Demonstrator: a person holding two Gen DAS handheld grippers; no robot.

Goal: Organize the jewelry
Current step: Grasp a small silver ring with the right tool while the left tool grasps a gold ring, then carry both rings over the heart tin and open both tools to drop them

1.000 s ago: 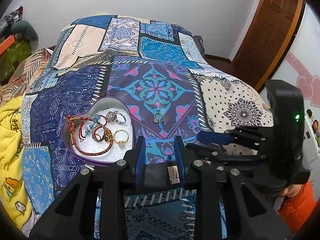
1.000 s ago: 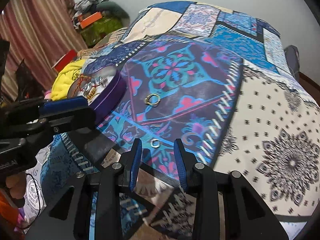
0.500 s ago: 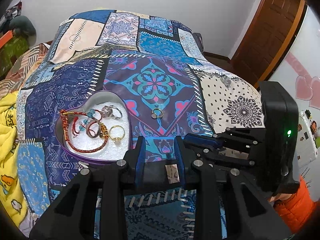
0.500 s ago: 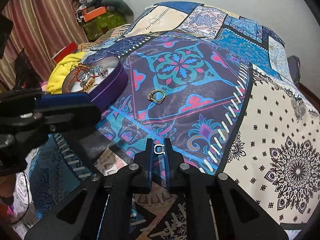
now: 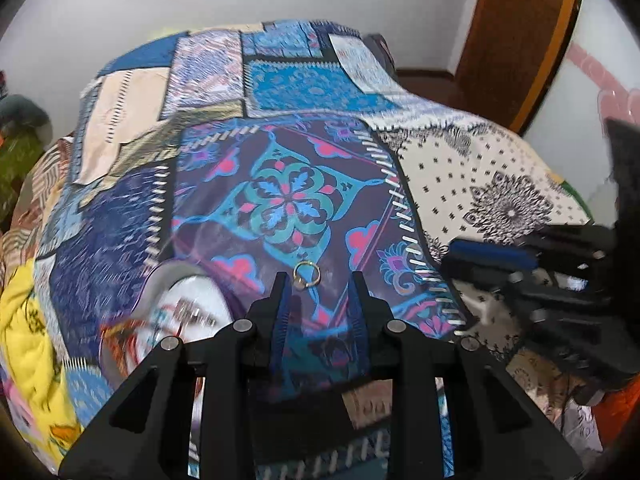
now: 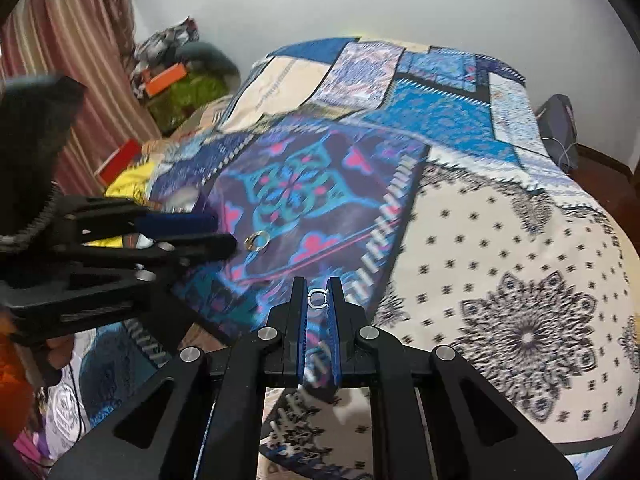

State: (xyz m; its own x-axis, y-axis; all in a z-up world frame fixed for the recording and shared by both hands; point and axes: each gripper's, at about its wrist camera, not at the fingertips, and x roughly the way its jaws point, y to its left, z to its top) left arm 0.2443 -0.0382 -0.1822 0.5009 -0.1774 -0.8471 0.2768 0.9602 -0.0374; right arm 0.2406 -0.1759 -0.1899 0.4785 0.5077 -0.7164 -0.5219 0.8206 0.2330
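Observation:
My right gripper (image 6: 318, 285) is shut on a small silver ring (image 6: 318, 298) and holds it above the patchwork bedspread. My left gripper (image 5: 319, 280) is open, its tips on either side of a gold ring (image 5: 306, 274) that lies on the purple patch; that ring also shows in the right wrist view (image 6: 257, 240) just past the left gripper's fingertips (image 6: 224, 245). The heart-shaped tin (image 5: 160, 280) with bracelets and rings inside lies left of the left gripper, blurred.
The bedspread (image 5: 500, 184) covers a bed that falls away at the right. A yellow blanket (image 5: 24, 340) lies at the left edge. A wooden door (image 5: 516, 40) stands at the back right. Striped curtains (image 6: 72, 64) and clutter (image 6: 176, 76) are at the far left.
My right gripper closed on the silver ring and lifted it off the bedspread. My left gripper moved forward and right from the tin until its tips reach the gold ring.

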